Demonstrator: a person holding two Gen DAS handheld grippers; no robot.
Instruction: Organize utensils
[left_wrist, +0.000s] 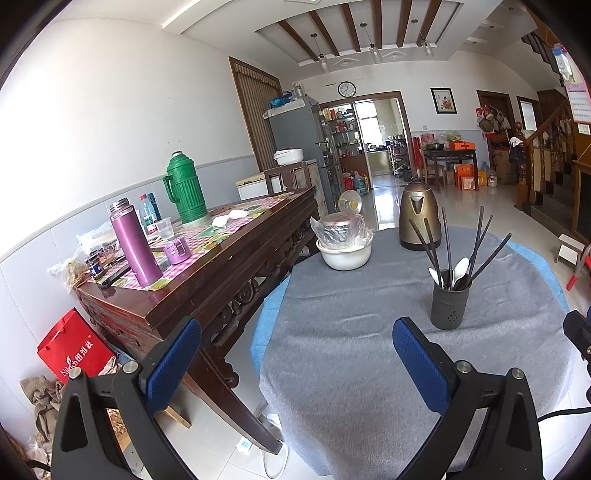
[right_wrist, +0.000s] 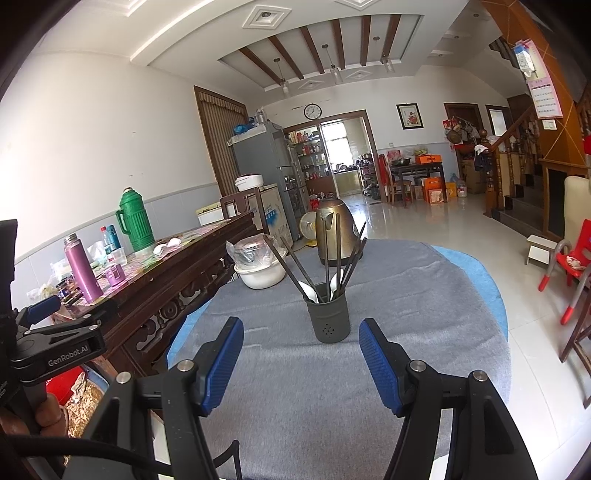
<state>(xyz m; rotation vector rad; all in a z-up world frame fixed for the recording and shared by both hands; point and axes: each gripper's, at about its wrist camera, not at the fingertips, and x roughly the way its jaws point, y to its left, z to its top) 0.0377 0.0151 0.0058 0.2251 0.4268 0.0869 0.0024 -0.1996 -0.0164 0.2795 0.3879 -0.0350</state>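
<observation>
Both tongs hover spread over the round grey-clothed worktop (right_wrist: 369, 369).

From my remote seat, I see the bronze metal kettle (right_wrist: 334, 229) and white plastic basin (right_wrist: 258, 277) at the far edge, the dark grey cylindrical utensil holder (right_wrist: 328, 319) mid-worktop, with black chopsticks (right_wrist: 327, 243) and white spoons (right_wrist: 308, 290) upright inside; left tongs (left_wrist: 295, 354) and right tongs (right_wrist: 301, 362) spread, holding nothing.

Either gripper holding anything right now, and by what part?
Nothing held. Left gripper and right gripper are both open and empty; chopsticks and spoons sit in the utensil holder.
</observation>
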